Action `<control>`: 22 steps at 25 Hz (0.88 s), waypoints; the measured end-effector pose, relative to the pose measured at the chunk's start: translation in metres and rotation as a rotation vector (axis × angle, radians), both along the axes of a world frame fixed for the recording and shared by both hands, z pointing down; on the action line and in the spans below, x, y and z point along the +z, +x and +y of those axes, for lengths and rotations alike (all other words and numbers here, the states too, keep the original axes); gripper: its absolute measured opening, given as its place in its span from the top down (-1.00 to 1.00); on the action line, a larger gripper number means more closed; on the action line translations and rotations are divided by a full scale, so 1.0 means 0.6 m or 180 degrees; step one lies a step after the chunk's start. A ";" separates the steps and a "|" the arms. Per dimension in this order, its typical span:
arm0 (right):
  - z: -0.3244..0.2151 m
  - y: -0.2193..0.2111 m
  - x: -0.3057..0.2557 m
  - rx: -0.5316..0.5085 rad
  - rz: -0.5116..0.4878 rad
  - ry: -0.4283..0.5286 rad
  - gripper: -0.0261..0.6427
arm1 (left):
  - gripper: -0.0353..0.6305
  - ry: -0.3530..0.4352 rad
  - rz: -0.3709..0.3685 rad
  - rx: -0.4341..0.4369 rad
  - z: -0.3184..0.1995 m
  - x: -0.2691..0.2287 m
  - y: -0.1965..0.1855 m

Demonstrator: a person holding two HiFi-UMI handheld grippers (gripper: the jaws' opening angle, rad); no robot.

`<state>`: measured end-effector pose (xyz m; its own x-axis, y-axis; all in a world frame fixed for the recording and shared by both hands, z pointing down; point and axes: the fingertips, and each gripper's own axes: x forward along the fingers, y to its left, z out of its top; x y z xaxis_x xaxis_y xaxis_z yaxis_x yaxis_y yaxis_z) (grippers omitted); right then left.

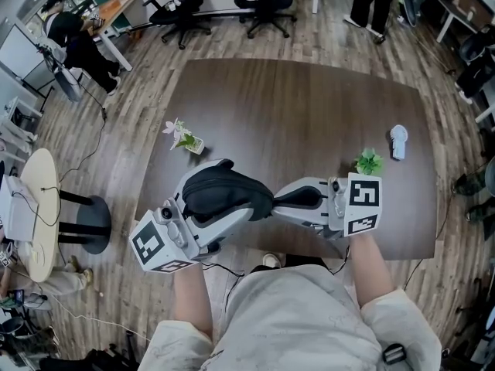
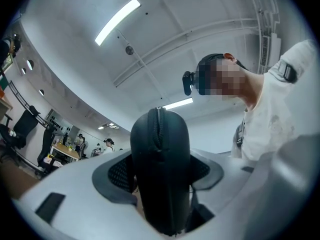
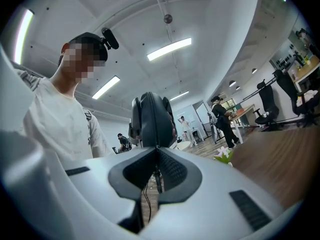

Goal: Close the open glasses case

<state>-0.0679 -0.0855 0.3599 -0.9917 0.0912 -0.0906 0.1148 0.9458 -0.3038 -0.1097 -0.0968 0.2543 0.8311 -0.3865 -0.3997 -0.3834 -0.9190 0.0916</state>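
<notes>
A black zipped glasses case (image 1: 220, 190) is held up in front of the person's chest, over the table's near edge. My left gripper (image 1: 232, 211) is shut on it, one pad against each broad side; in the left gripper view the case (image 2: 160, 174) fills the gap between the pads, zip seam facing the camera. My right gripper (image 1: 272, 203) comes in from the right and meets the case's end. In the right gripper view its jaws (image 3: 156, 151) are pressed together right at the zip line of the case (image 3: 152, 121), on what looks like the zipper pull.
The dark wooden table (image 1: 309, 114) carries a small green plant (image 1: 369, 161), a white object (image 1: 398, 141) at the right and a little flower pot (image 1: 184, 137) at the left. Office chairs (image 1: 267, 2) stand beyond it, and a round side table (image 1: 39, 199) at the far left.
</notes>
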 end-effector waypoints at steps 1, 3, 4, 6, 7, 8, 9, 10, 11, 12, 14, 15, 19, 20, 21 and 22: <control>0.001 -0.002 0.001 0.0008 0.0008 0.0003 0.86 | 0.06 -0.0008 0.0009 0.0025 0.001 0.000 0.005; 0.002 -0.002 -0.001 0.0026 -0.0024 -0.0006 0.86 | 0.06 -0.0021 -0.0057 0.0080 0.004 0.008 0.021; 0.003 -0.001 -0.004 0.0023 -0.0051 -0.0002 0.86 | 0.06 -0.0024 -0.0138 0.0095 0.005 0.015 0.031; 0.006 -0.002 -0.013 0.0005 -0.0091 0.0028 0.87 | 0.05 -0.0036 -0.0291 0.0116 0.006 0.031 0.050; 0.006 -0.003 -0.015 0.0000 -0.0085 0.0046 0.87 | 0.06 -0.0040 -0.0325 0.0117 0.006 0.035 0.054; 0.007 -0.003 -0.015 -0.0002 -0.0065 0.0056 0.87 | 0.08 -0.0037 -0.0344 0.0112 0.006 0.037 0.056; 0.007 -0.003 -0.014 -0.0008 -0.0044 0.0055 0.87 | 0.09 -0.0024 -0.0368 0.0106 0.007 0.038 0.057; 0.008 -0.003 -0.012 -0.0017 -0.0029 0.0046 0.87 | 0.09 -0.0004 -0.0403 0.0103 0.008 0.038 0.059; 0.008 -0.002 -0.010 -0.0029 -0.0020 0.0035 0.87 | 0.10 0.0018 -0.0443 0.0106 0.010 0.039 0.061; 0.010 -0.001 -0.009 -0.0047 -0.0018 0.0025 0.87 | 0.10 0.0038 -0.0477 0.0118 0.012 0.039 0.063; 0.014 -0.001 -0.009 -0.0109 -0.0025 0.0018 0.87 | 0.11 0.0066 -0.0511 0.0167 0.017 0.039 0.065; 0.016 -0.001 -0.009 -0.0147 -0.0013 0.0036 0.87 | 0.11 0.0068 -0.0535 0.0196 0.020 0.039 0.067; 0.023 0.002 -0.002 -0.0298 0.0144 0.0146 0.87 | 0.11 0.0044 -0.0757 0.0267 0.032 0.046 0.083; 0.025 0.004 -0.003 -0.0342 0.0153 0.0148 0.88 | 0.12 0.0062 -0.0799 0.0277 0.036 0.046 0.086; 0.028 0.005 -0.005 -0.0384 0.0146 0.0144 0.88 | 0.12 0.0086 -0.0831 0.0288 0.040 0.045 0.088; 0.031 0.006 -0.006 -0.0420 0.0133 0.0139 0.88 | 0.12 0.0109 -0.0856 0.0300 0.043 0.045 0.090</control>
<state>-0.0642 -0.0672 0.3560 -0.9737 0.2239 -0.0427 0.2270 0.9358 -0.2698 -0.0560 -0.0708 0.2811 0.9407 -0.2926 -0.1716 -0.3025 -0.9526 -0.0336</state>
